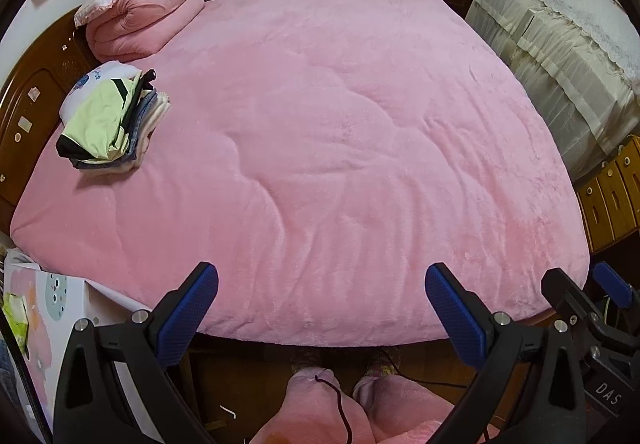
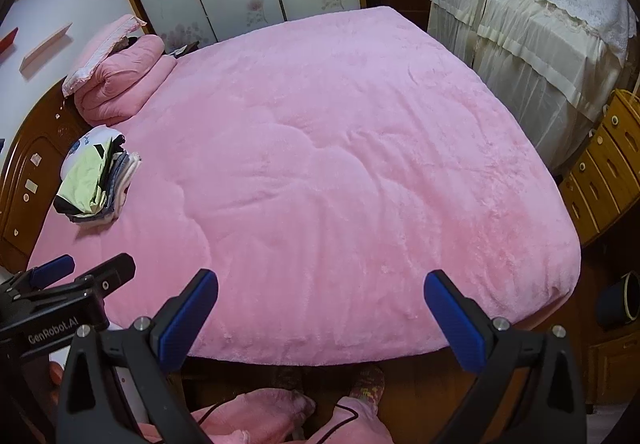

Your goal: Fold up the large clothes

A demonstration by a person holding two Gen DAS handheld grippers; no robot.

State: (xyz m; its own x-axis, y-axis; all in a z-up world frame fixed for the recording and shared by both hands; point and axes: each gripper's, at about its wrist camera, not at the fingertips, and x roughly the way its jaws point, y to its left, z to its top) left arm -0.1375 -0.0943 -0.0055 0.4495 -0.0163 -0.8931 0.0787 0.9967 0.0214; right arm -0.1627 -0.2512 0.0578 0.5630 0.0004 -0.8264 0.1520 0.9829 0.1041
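A stack of folded clothes [image 1: 110, 124] [image 2: 96, 184], pale green piece on top, lies on the left side of the pink plush bed cover [image 1: 340, 148] [image 2: 340, 172]. My left gripper [image 1: 322, 308] hovers open over the bed's near edge with nothing between its blue pads. My right gripper [image 2: 322, 314] is also open and empty above the same edge. The right gripper [image 1: 592, 308] shows at the right of the left wrist view. In the right wrist view the left gripper [image 2: 68, 280] sits at the left. No unfolded garment is in view.
A folded pink quilt with a pillow [image 1: 136, 12] [image 2: 116, 76] lies by the wooden headboard [image 1: 36, 92]. A cream-draped cabinet [image 1: 560, 56] and wooden drawers [image 2: 608, 172] stand to the right. A person's pink-trousered legs [image 1: 340, 408] stand at the bed's near edge. A white box [image 1: 44, 316] stands left.
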